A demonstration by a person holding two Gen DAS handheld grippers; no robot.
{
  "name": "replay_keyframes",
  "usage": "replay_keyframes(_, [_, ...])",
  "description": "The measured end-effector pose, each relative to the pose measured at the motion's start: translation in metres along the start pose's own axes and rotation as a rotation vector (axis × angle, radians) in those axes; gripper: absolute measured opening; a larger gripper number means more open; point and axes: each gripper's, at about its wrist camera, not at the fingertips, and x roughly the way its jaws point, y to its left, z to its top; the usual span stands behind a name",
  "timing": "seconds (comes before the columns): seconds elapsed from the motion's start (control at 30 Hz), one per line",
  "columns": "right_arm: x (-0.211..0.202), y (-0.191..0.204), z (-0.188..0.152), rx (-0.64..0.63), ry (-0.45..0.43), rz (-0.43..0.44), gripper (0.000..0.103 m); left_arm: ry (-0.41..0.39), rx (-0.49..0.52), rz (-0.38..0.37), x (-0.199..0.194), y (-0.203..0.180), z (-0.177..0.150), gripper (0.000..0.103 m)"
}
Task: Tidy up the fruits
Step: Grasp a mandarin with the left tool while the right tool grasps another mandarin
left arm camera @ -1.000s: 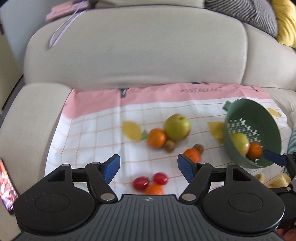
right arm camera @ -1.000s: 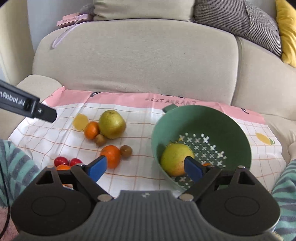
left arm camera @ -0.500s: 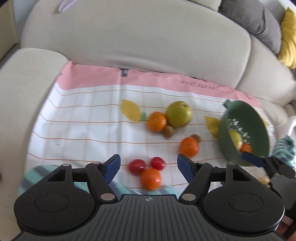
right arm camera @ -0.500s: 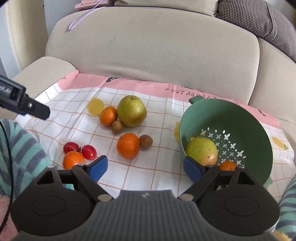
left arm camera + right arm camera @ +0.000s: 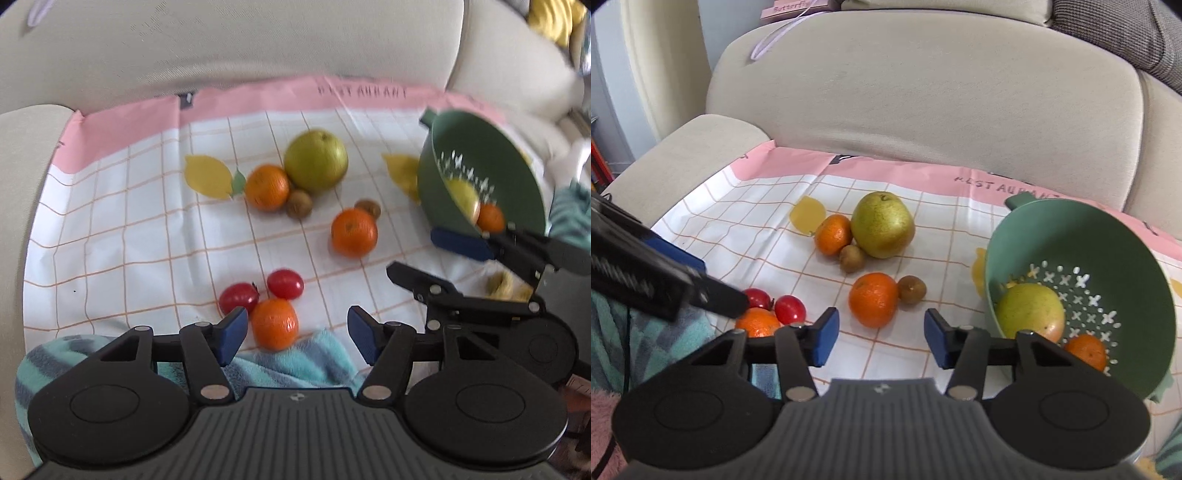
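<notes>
Your left gripper (image 5: 293,336) points steeply down over the near edge of the checked cloth (image 5: 129,221) spread on the sofa seat (image 5: 923,92); its blue fingers (image 5: 231,334) have just been closing a little, yet they stand well apart with nothing pressed between them; the nearest mandarin (image 5: 275,323) lies in the gap, close to the left finger, and whether that finger touches it you cannot tell. Two cherry tomatoes (image 5: 285,283) sit just behind that mandarin, touching or nearly so. Your right gripper (image 5: 881,338) hovers over the cloth with its fingers (image 5: 823,339) part-open and empty; they have just been closing markedly; a second mandarin (image 5: 873,304) lies just beyond the tips, with a small kiwi (image 5: 911,290) beside it. Further back a large green pear (image 5: 882,229), a third mandarin (image 5: 833,234) and another kiwi (image 5: 851,258) huddle together, touching. The green colander (image 5: 1137,258) stands tilted at the right of the cloth; inside it rest a yellow-green pear (image 5: 1028,314) and a small mandarin (image 5: 1086,350), side by side at the low side. A striped turquoise fabric (image 5: 295,358) lies under your left gripper at the cloth's near edge.
</notes>
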Motion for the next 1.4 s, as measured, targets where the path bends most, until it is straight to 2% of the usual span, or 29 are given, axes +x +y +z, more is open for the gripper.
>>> replay_keyframes(0.2, [0.018,-0.005,-0.002,-0.038,0.005,0.034,0.044,0.084,0.05,0.062,0.019,-0.009,0.009,0.074])
replay_keyframes(0.5, [0.043,-0.02,0.003,0.014,0.015,0.095,0.041,0.187,0.151,0.148,0.05,-0.02,0.01,0.074])
replay_keyframes(0.83, [0.066,-0.019,0.007,0.057,0.056,0.14,0.041,0.228,0.183,0.22,0.066,-0.019,0.006,0.073])
replay_keyframes(0.97, [0.071,-0.017,0.009,0.06,0.066,0.133,0.041,0.237,0.193,0.217,0.07,-0.019,0.005,0.073])
replay_keyframes(1.1, [0.075,-0.017,0.011,0.066,0.067,0.125,0.042,0.24,0.201,0.235,0.075,-0.02,0.004,0.07])
replay_keyframes(1.3, [0.083,-0.018,0.011,0.077,0.079,0.103,0.039,0.231,0.191,0.218,0.074,-0.022,0.004,0.052])
replay_keyframes(1.4, [0.083,-0.019,0.011,0.09,0.083,0.104,0.038,0.225,0.186,0.213,0.074,-0.022,0.004,0.049])
